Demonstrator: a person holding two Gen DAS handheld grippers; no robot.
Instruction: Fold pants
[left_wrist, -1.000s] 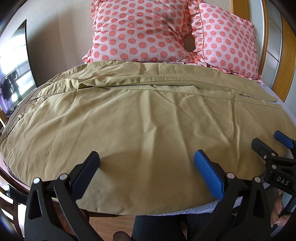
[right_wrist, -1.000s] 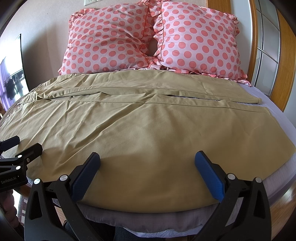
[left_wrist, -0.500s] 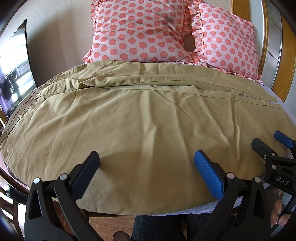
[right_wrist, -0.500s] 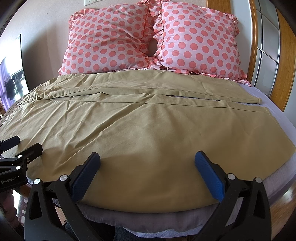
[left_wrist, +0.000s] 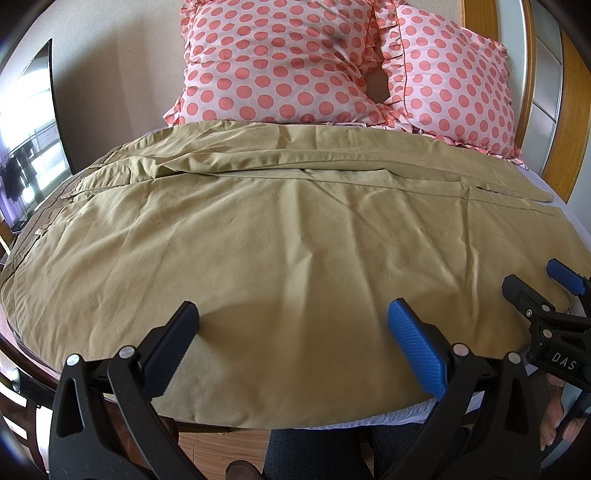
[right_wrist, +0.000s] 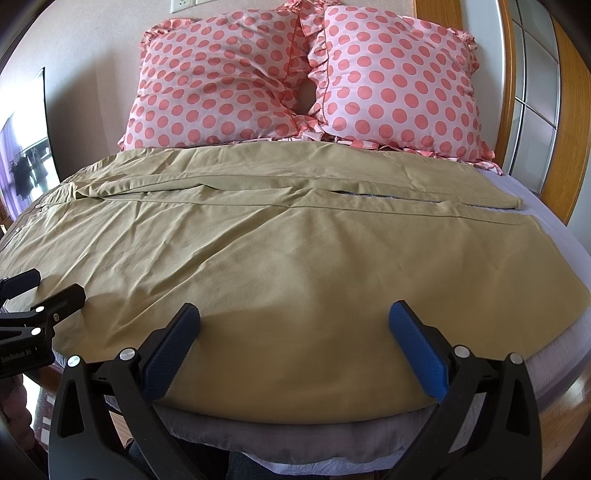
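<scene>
With both my claws — left (left_wrist: 291, 332) and right (right_wrist: 293, 332) — spread wide and empty over the pants (left_wrist: 280, 236) lying flat across the bed (right_wrist: 554, 218), I should pinch the near edge evenly — no bunching.

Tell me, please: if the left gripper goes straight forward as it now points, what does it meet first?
Most likely the khaki pants spread flat on the bed. The open left gripper points low across that fabric; the polka-dot pillows lie farther. Exact height is unclear.
</scene>
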